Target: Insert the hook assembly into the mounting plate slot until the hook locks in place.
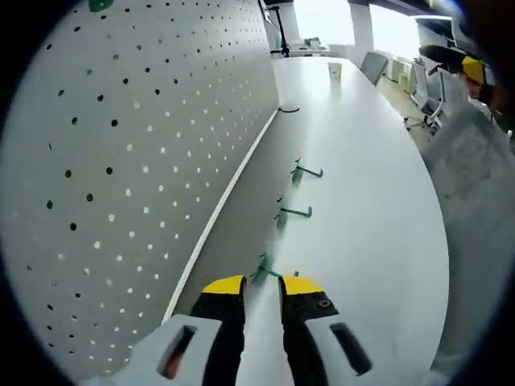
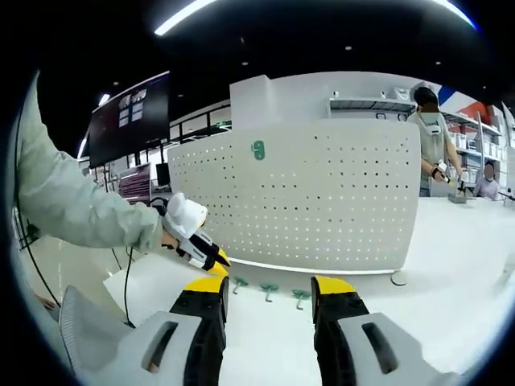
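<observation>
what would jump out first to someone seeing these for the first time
The big white pegboard standing upright on the white table, with one green hook already hung near its top. Then three green hooks lined up on the table along its foot, the left gripper open at the nearest one.

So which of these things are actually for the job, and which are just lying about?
For the job:
green hooks on the table
white pegboard
left gripper, nearing a hook

Lying about:
black hook
wall screen
</observation>
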Action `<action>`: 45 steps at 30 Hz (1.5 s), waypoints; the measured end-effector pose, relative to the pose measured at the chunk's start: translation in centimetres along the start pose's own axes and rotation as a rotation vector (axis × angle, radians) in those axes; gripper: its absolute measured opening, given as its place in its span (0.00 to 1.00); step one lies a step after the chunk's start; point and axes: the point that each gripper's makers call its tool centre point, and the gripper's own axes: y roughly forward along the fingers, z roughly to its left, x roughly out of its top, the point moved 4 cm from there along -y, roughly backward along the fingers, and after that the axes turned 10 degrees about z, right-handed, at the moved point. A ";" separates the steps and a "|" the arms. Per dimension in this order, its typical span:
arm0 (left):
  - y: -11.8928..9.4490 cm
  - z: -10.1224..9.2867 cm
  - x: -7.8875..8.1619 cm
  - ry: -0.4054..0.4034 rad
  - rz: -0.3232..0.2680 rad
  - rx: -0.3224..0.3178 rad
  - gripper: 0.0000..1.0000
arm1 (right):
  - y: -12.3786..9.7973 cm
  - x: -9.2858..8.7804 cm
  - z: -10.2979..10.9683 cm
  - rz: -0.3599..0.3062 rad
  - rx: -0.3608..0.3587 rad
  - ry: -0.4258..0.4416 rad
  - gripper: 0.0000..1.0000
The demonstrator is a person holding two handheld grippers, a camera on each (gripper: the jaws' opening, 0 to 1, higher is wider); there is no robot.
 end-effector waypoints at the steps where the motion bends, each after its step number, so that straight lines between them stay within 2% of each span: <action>1: 0.2 0.1 0.0 -0.002 0.002 -0.005 0.17 | 0.0 0.0 -0.1 0.002 -0.002 0.001 0.40; 9: 1.7 0.9 0.0 0.021 0.041 -0.037 0.16 | 0.3 -0.3 -0.5 0.017 -0.010 0.011 0.40; 20: 3.9 1.0 0.2 0.061 0.095 -0.070 0.13 | 0.5 -0.4 -1.1 0.034 -0.026 0.013 0.40; 32: 4.8 0.6 0.0 0.102 0.120 -0.117 0.09 | 0.4 -0.3 -2.2 0.032 -0.060 0.032 0.40; 34: 5.0 0.4 -0.2 0.116 0.134 -0.120 0.08 | 0.4 -0.3 -2.2 0.035 -0.060 0.039 0.40; 39: 5.1 0.5 -0.1 0.118 0.124 -0.117 0.06 | 0.4 -0.3 -2.3 0.033 -0.066 0.039 0.39; 43: 5.0 0.2 -0.2 0.182 0.139 -0.094 0.04 | 0.4 -0.3 -2.3 0.031 -0.068 0.040 0.39; 45: 5.0 0.2 -0.1 0.170 0.143 -0.081 0.04 | 0.4 -0.3 -2.2 0.030 -0.066 0.040 0.39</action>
